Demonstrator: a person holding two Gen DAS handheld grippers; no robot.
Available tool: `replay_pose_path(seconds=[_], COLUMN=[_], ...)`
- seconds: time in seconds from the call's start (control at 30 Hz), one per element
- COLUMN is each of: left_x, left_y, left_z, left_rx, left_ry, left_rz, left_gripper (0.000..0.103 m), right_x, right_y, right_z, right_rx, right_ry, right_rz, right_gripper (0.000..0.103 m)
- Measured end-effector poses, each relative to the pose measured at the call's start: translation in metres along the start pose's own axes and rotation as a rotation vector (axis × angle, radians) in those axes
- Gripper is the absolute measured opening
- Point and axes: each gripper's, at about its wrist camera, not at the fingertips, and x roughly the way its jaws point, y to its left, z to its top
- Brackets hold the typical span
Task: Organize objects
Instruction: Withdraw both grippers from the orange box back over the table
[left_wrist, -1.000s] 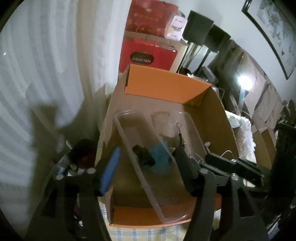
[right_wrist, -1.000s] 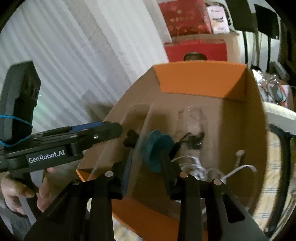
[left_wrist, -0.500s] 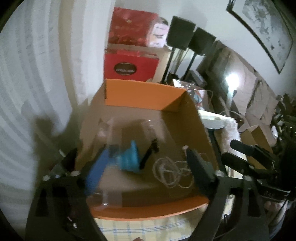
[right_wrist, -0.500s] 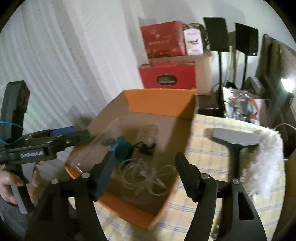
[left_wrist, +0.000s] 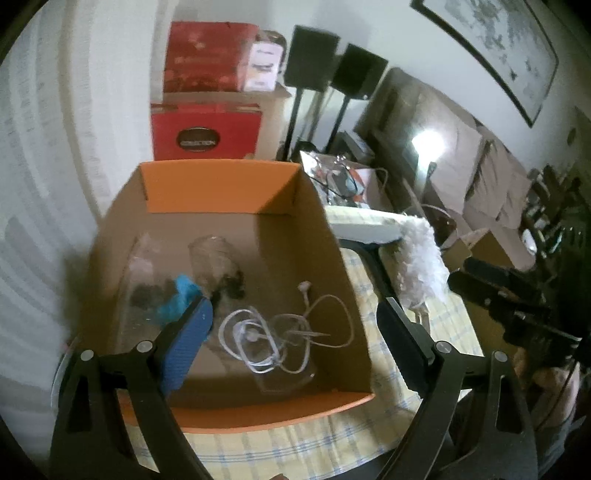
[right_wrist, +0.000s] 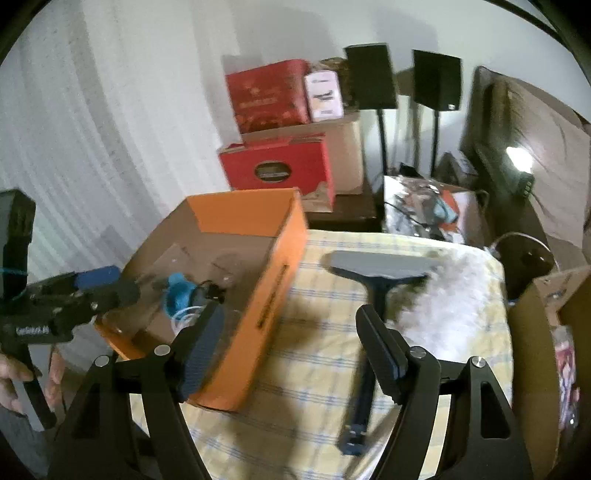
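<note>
An open orange cardboard box (left_wrist: 221, 184) (right_wrist: 273, 280) stands on the checked tablecloth (right_wrist: 325, 354). Inside lie a white cable (left_wrist: 288, 328), a blue item (left_wrist: 177, 299) (right_wrist: 177, 295), a black clip (left_wrist: 232, 284) and clear plastic trays (left_wrist: 210, 254). My left gripper (left_wrist: 295, 317) is open and empty above the box's near side; it also shows at the left of the right wrist view (right_wrist: 96, 291). My right gripper (right_wrist: 291, 332) is open and empty over the box's right wall. A duster (right_wrist: 376, 269) with a white fluffy head (right_wrist: 458, 288) lies on the cloth right of the box.
Red gift boxes (right_wrist: 277, 162) and a brown carton stand behind the table by the white curtain. Two black speakers on stands (right_wrist: 373, 77) are at the back. A cluttered side table (right_wrist: 424, 206) and a cardboard box (right_wrist: 546, 339) are at the right.
Both grippers have opened wide and pulled back from the box. The clear tray and the blue item they were holding now lie inside the box.
</note>
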Motion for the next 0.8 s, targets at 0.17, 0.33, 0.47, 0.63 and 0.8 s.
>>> replay_pose_path(seconds=[0.17,0.33,0.47,0.63,0.8], left_x=[0.009,0.013,0.022,0.035,0.050], left_y=[-0.021,-0.050,-0.072,-0.089,-0.108], left_z=[-0.002,-0.005,-0.011,-0.020,-0.026], left_rx=[0.008,0.082,0.108,0.078,0.070], left_ry=[0.014,-0.003,0.012,0.018,0.032], left_rz=[-0.042,-0.060,-0.065,-0.082,-0.094], left_gripper=[0.090,0.103,0.103,0.103,0.103], right_x=[-0.012,-0.020,-0.024,-0.024,-0.028], right_y=[-0.021,-0.040,-0.057,-0.077,-0.099], right_z=[-0.005,-0.010,-0.017,-0.027,-0.036], right_rx=[0.026,0.048,0.077,0.121,0.158], right_ry=[-0.011,-0.014,-0.014,-0.002,-0.004], right_rz=[-0.037,-0.064,-0.086,-0.097,-0.115], right_gripper=[0.076,0.076,0.076,0.076,0.076])
